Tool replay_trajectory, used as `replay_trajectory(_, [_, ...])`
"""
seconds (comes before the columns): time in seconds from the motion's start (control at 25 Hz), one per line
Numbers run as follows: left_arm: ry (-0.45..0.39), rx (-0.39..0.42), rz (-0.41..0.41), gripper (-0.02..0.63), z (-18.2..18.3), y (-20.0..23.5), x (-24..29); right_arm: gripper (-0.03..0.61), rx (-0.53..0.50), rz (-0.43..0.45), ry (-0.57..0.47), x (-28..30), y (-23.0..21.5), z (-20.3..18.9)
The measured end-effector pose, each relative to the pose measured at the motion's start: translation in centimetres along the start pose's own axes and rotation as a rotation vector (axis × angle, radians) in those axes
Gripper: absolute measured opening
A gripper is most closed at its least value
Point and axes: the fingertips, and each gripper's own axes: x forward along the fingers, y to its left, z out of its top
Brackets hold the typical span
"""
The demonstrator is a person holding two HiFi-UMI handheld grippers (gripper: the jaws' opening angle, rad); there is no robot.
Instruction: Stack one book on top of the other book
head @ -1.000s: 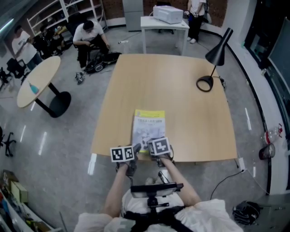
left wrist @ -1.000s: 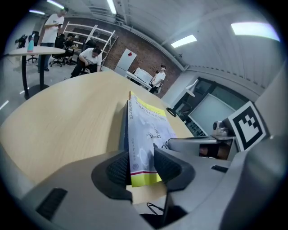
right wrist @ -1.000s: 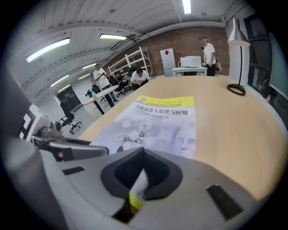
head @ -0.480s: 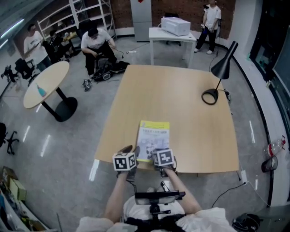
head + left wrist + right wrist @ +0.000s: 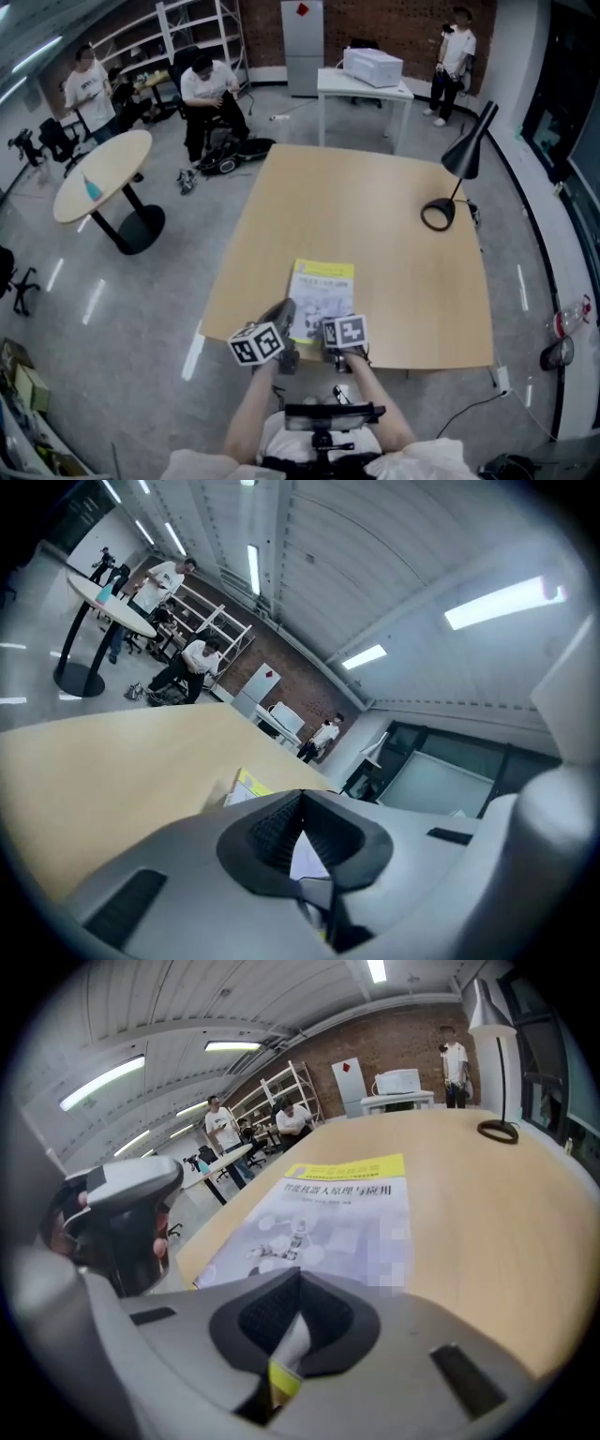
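A book point(image 5: 323, 298) with a white cover and a yellow top band lies flat near the front edge of the wooden table point(image 5: 375, 206); I cannot make out a second book under it. My right gripper point(image 5: 339, 323) is shut on the book's near edge, and white paper with a yellow strip shows between its pads point(image 5: 292, 1321). My left gripper point(image 5: 284, 314) hangs raised just left of the book's near left corner. Its jaws are closing to shut point(image 5: 302, 832) and hold nothing. Past them in the left gripper view lies the book point(image 5: 246, 787).
A black desk lamp point(image 5: 450, 187) stands at the table's far right. Beyond the table are a round table point(image 5: 98, 178), a white table with a printer point(image 5: 370, 80), shelves and several people. The table's front edge is right under both grippers.
My left gripper has lifted off the book's near left corner and tipped up towards level. The right gripper stays on the book's near edge.
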Motion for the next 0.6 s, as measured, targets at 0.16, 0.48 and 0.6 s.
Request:
replay_trajectory(0.16, [0.065, 0.077, 0.000, 0.017, -1.8, -0.6, 1.0, -0.002, 0.008, 0.009, -0.001, 0.0, 0.1, 0.1])
replay_trajectory(0.48, [0.217, 0.144, 0.063, 0.017, -5.7, 0.5, 2.2, -0.003, -0.025, -0.035, -0.020, -0.1, 0.3, 0.2])
replay_trajectory(0.6, [0.245, 0.175, 0.067, 0.017, -6.3, 0.6, 2.2, -0.002, -0.038, -0.044, -0.033, -0.2, 0.3, 0.3])
